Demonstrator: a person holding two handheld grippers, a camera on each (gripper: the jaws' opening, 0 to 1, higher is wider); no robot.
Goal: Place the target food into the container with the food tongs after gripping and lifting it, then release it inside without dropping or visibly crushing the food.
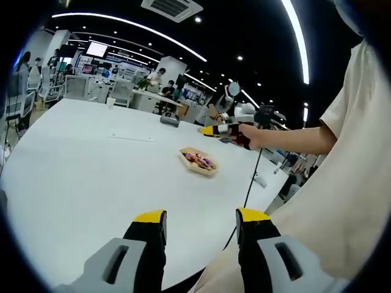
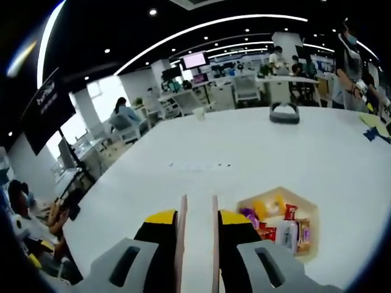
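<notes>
The right gripper [image 2: 198,221] has its jaws drawn in on a pair of pale flat strips, by their look the food tongs [image 2: 197,244], which run up the lower middle of the right gripper view. The left gripper [image 1: 201,221] stands wide apart and holds nothing, low in the left gripper view over the white counter [image 1: 79,177].

The tray [image 2: 308,210] sits at the lower right of the right gripper view, just beside the tong tips, with wrapped snacks [image 2: 287,235] packed inside. Whether this tray is the source or the container I cannot tell.

Risks, as I judge them: the tong blades are thin and look close together, so a hard squeeze may crush a soft wrapper, while a weak one lets it slip on the lift. The packets lie crowded, so the tips may catch two at once.

The left gripper view shows the tray from afar at frame centre, with a person's hand [image 1: 253,135] and the yellow-tipped right gripper above it at centre right. The right gripper view gives the single packets and a small dark object [image 2: 285,113] at upper right.
</notes>
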